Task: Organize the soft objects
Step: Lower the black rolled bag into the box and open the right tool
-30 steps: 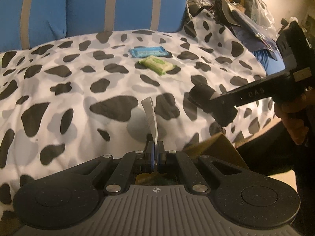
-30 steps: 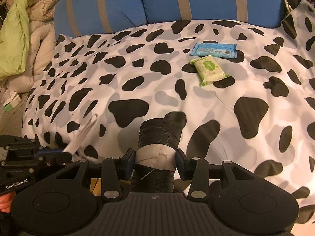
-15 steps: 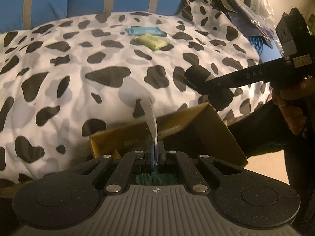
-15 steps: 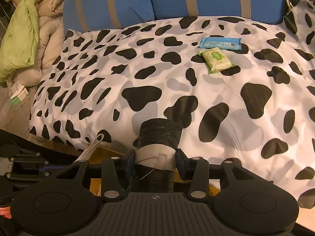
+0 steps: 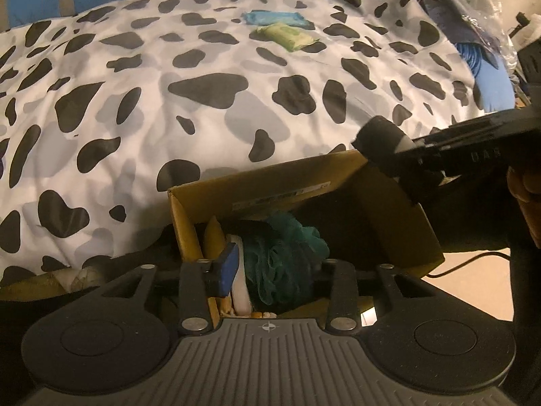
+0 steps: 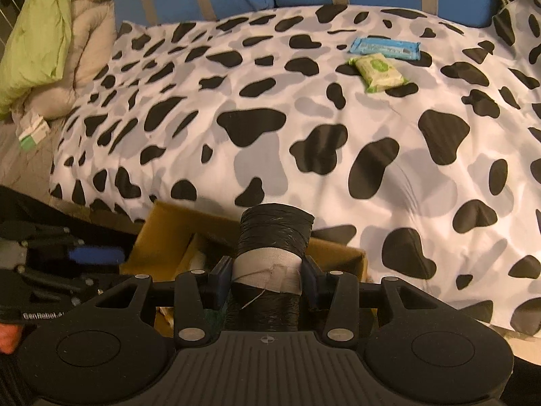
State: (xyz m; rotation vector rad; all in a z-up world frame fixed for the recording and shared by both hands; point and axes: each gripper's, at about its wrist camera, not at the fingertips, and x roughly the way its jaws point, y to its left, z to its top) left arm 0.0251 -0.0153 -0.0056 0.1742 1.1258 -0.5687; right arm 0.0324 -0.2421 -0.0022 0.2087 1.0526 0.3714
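Drop-off step. My left gripper (image 5: 270, 270) over cardboard box (image 5: 338, 176), jaws opening, nothing pinched; white piece lies inside beside teal loofah (image 5: 284, 257). My right gripper (image 6: 267, 279) clamps black roll (image 6: 274, 233) above box edge. Next: lower roll in, release; wipe packs (image 6: 378, 67) remain on bedspread (image 6: 270, 128).

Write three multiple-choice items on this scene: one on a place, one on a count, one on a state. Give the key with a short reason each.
1. Where does the teal mesh puff lie?
A. on the bedspread
B. in the cardboard box
C. on the floor

2. How many wipe packs lie on the cow-print bedspread?
A. one
B. two
C. four

3. What is the right gripper doing?
A. gripping the black roll
B. standing empty
C. holding a wipe pack

Key:
1 B, the puff sits inside the box walls.
2 B, a blue pack and a green pack lie side by side.
3 A, both pads press the roll's grey band.
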